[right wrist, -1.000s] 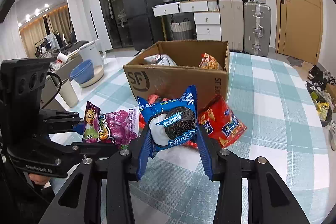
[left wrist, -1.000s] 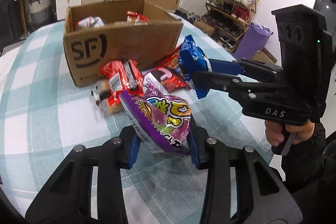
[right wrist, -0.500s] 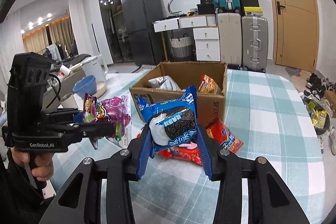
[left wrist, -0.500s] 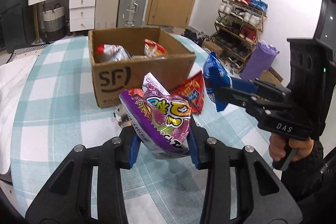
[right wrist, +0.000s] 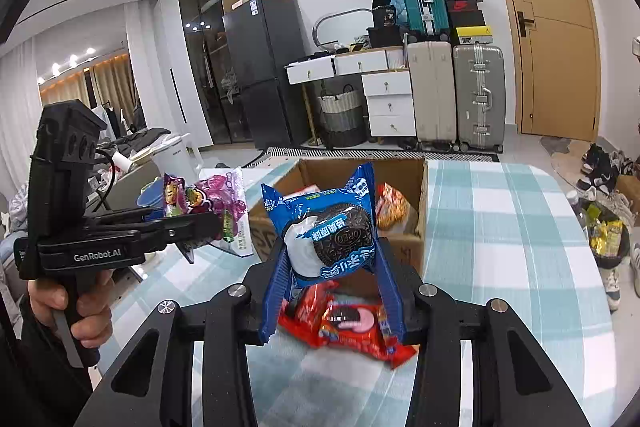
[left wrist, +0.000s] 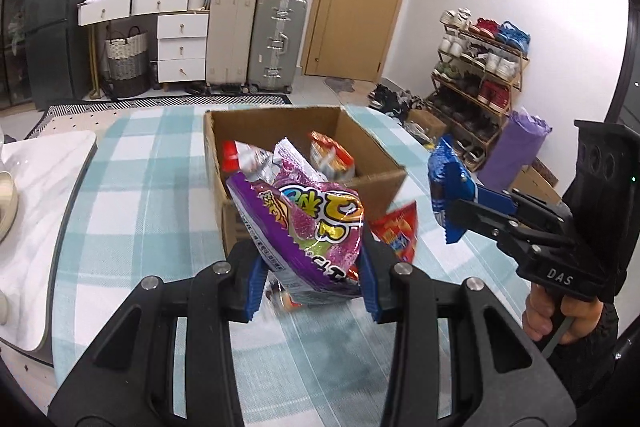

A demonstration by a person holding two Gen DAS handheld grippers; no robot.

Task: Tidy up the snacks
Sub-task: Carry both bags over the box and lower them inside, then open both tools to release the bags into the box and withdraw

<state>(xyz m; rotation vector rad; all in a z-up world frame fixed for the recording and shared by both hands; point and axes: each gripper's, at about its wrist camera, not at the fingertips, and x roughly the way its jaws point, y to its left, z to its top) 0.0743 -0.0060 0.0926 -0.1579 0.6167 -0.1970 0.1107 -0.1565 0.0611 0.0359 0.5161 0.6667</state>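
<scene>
My left tool (left wrist: 310,279) is clamped on the purple candy bag (left wrist: 308,227); my right tool (right wrist: 332,291) grips the blue Oreo pack (right wrist: 328,227) upright. Both hang above the bench, just short of the cardboard box (left wrist: 384,183), which lies straight ahead toward the far edge. It already holds two or three packets. A red Oreo pack (right wrist: 352,323) lies below my right tool.

The cardboard box (left wrist: 304,163) is open on top with two packets lying inside, its near wall between both loaded grippers and that opening
</scene>
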